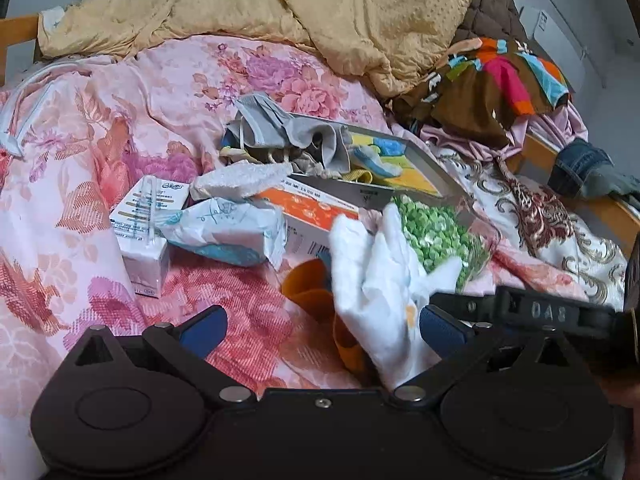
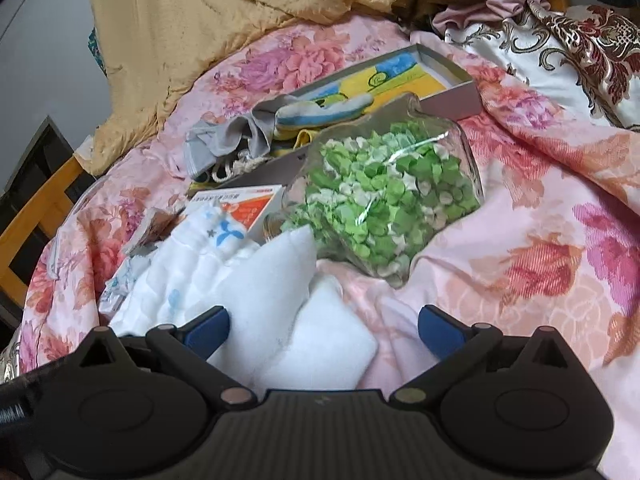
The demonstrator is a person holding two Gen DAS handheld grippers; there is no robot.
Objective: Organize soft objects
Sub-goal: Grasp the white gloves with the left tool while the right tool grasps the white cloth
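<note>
**White cloth between open jaws, tray not yet reached**

- Left gripper (image 1: 323, 330): jaws spread wide, nothing clamped. A white cloth (image 1: 380, 284) is seen standing up between them, nearer the right-hand pad; whether that pad touches it cannot be told.
- Right gripper (image 2: 324, 330): jaws likewise wide. The white cloth (image 2: 280, 292) lies in folds just ahead, against the left-hand pad, not pinched.
- Cloth's long axis is judged to run from the grippers away towards the shallow box (image 1: 424, 164); its free end points at the bag of green pieces (image 2: 384, 196).
- Shallow box sits mid-bed on the floral quilt (image 1: 120, 120), already holding a grey garment (image 1: 288, 128) and a blue-and-yellow item. Likely the collection place, hence the cloth is aimed that way.
- Cartons and a tissue pack (image 1: 228, 228) lie left of the cloth, touching one another.
- Tan quilt (image 1: 280, 8) is heaped at the far side.
</note>
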